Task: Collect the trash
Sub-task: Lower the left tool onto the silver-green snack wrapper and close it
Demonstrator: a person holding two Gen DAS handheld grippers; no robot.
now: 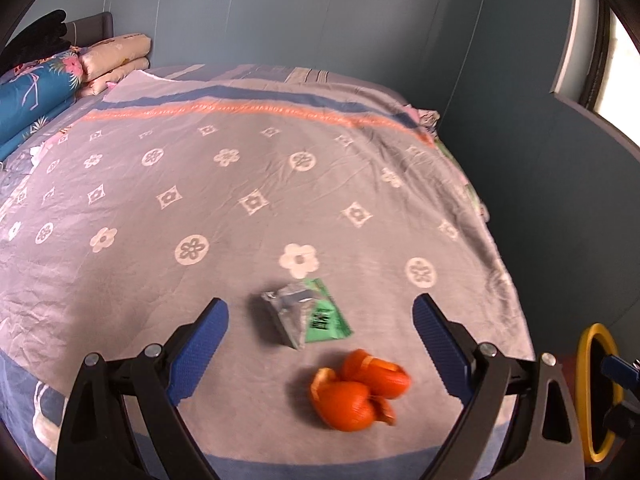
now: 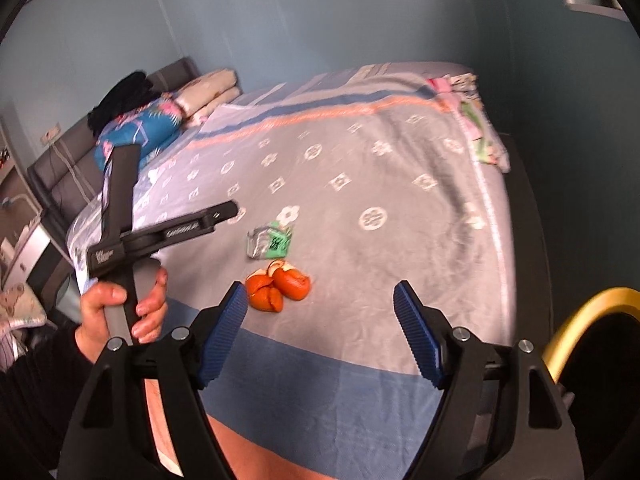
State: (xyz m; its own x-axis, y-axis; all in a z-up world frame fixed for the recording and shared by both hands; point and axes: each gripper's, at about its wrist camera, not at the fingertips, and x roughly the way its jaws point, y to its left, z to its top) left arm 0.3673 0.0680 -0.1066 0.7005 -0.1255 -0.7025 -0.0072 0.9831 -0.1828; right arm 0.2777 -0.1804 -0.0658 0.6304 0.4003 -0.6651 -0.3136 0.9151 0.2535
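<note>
yellow-rimmed bin (image 1: 596,396) beside bed, contents unseen

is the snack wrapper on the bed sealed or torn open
Torn open: the wrapper lies crumpled on the bedspread, its silver lining exposed beside the green print.

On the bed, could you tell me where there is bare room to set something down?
Most of the blanket lies bare, from the pillows at the head down to the wrapper. The crowded spot is near the foot edge, where the wrapper and orange peel lie close together.
</note>
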